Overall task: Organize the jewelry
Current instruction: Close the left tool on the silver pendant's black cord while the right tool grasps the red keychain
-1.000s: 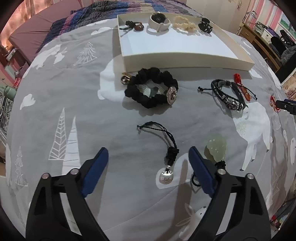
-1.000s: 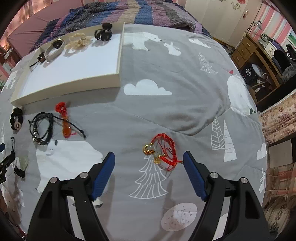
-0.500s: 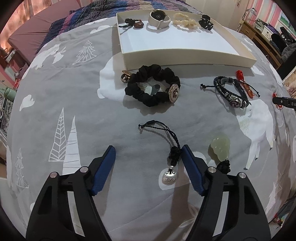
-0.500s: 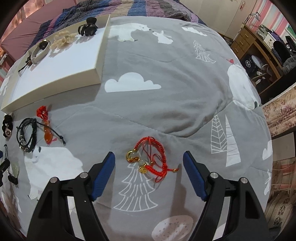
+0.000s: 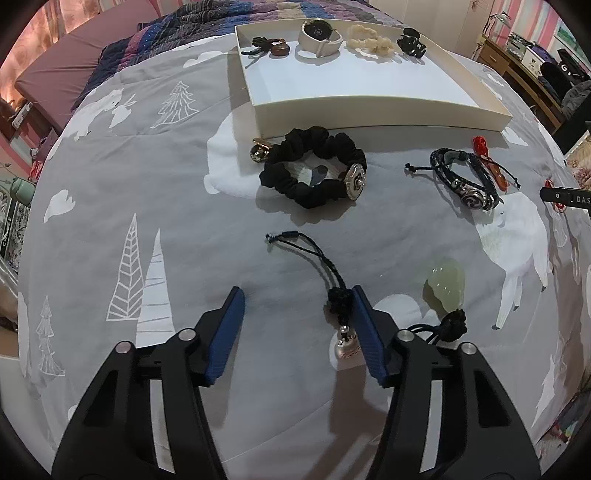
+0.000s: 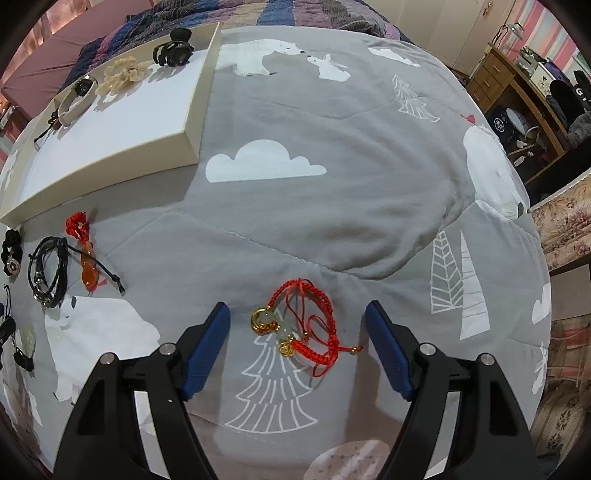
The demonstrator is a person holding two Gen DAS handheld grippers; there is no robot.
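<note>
**Operator:** On the grey bedspread [image 5: 110, 192], where does the black cord charm [image 5: 334, 291] lie relative to the left gripper [image 5: 297, 325]?

**Inspector:** Between the blue pads, off-centre. Its knot and silver bell lie against the inner face of the right-hand pad; the left-hand pad stands well apart from it. The cord loop runs away past the fingertips. The jaws have just been closing, yet a gap remains and only one pad meets the charm, so nothing is clamped.

**Operator:** And the right gripper [image 6: 297, 332]?

**Inspector:** Jaws wide apart. The red braided bracelet [image 6: 308, 328] with gold beads lies flat on the bedspread between the pads, roughly centred, touching neither.

**Operator:** Location of the remaining pieces?

**Inspector:** The white tray [image 5: 369, 110] sits beyond the left gripper, with a brown-stone cord, a watch [image 5: 319, 35], a cream clip and a black claw clip [image 6: 173, 50] along its far wall. Just in front of the tray lies a black scrunchie [image 5: 314, 171]; to its right, a dark leather bracelet [image 5: 461, 177]. A pale green pendant [image 5: 443, 284] lies just right of the left gripper.
</note>
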